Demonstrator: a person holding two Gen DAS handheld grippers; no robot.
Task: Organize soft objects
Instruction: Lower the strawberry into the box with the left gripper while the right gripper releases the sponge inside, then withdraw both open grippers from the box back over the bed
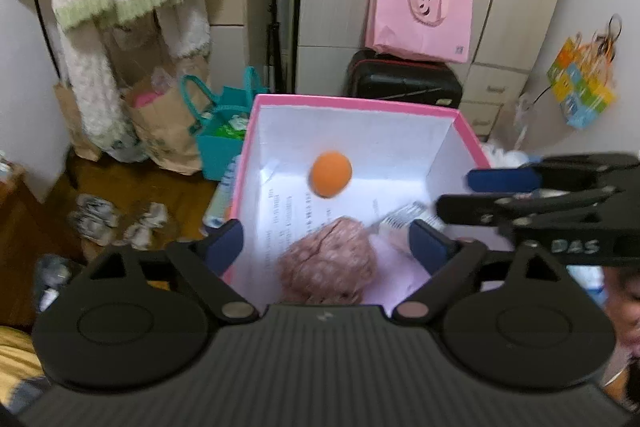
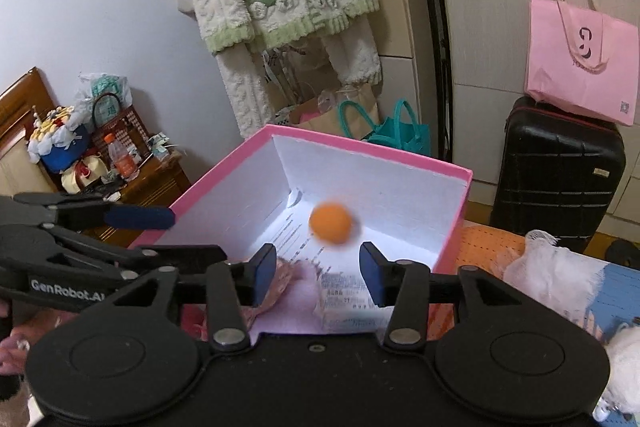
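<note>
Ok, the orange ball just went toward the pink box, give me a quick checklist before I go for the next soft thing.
1. Orange ball inside the pink box: ok, though blurred, so whether it has settled: cannot tell.
2. Right gripper empty, fingers apart: ok.
3. Left gripper empty, fingers apart: ok.
4. Room left in the box: ok, white floor shows beyond the pink fluffy item and papers.
5. Next soft thing in sight: ok, a white fluffy item lies right of the box.
6. Grippers apart from each other: not ok, they are close together over the box.
</note>
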